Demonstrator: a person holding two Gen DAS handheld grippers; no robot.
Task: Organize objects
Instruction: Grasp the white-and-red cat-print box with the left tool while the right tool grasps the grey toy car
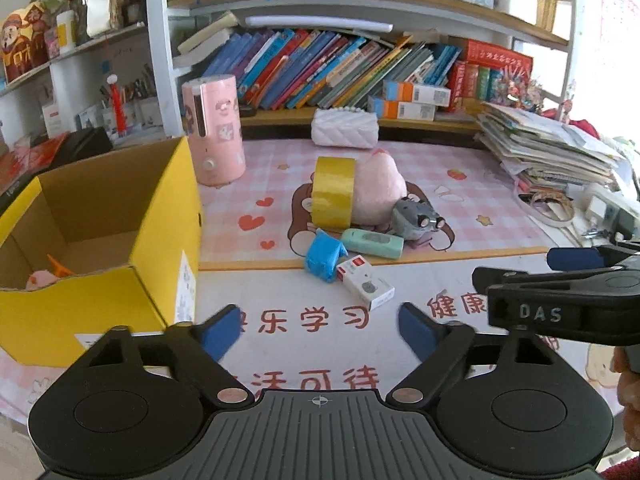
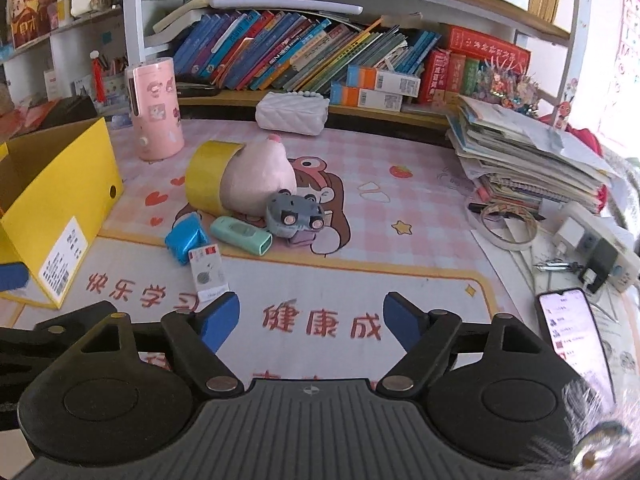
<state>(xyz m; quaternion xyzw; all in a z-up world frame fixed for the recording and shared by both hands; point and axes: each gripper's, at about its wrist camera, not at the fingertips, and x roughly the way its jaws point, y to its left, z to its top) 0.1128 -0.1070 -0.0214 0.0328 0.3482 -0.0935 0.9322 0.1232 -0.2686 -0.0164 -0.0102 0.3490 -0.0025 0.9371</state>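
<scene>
Small white box (image 1: 365, 285), blue block (image 1: 323, 258), yellow tape (image 1: 333, 192)

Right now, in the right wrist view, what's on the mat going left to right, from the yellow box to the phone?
yellow box → blue block → mint green case → grey toy → tape ring → power strip → phone.

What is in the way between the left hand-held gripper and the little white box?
Nothing visible. The left hand-held gripper is open and empty, and only bare desk mat lies between it and the little white box. The blue thing sits behind the box, not in front.
</scene>
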